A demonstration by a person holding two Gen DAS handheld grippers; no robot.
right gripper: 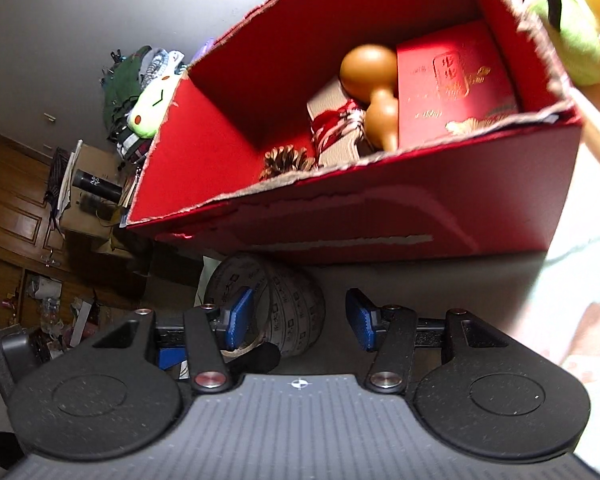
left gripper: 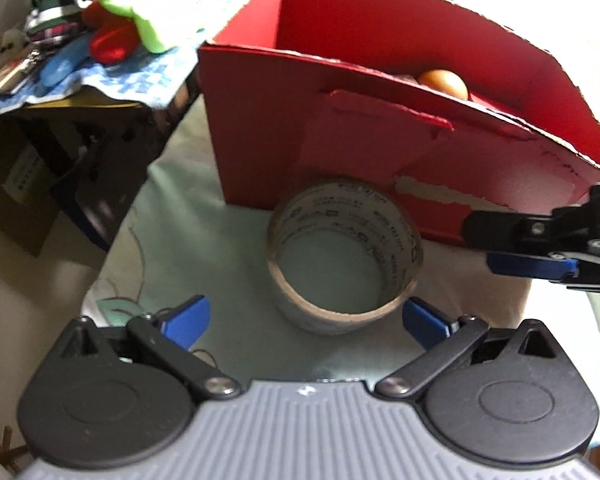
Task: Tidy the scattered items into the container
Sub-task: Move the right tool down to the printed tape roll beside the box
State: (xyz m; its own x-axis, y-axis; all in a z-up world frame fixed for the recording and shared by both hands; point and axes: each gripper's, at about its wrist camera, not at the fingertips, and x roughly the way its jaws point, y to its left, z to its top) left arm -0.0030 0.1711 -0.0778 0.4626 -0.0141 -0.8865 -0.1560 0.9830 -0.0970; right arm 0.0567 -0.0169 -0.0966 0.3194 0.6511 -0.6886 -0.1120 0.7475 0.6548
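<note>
Red box (right gripper: 380, 216) holds gourd (right gripper: 370, 92), pinecone (right gripper: 286, 162), red packet (right gripper: 456, 88); left gripper (left gripper: 306, 316) and right gripper (right gripper: 300, 318) both spread wide, empty, tape roll (left gripper: 344, 256) outside.

The supporting surface was a bed or table covered with a pale green cloth (left gripper: 204, 240). 2 items rested directly on it: a red cardboard box (left gripper: 284, 136) and 1 empty tape roll (left gripper: 344, 256), a cardboard core standing on end. The core stood just in front of the box's near wall; contact between them could not be determined.
</note>
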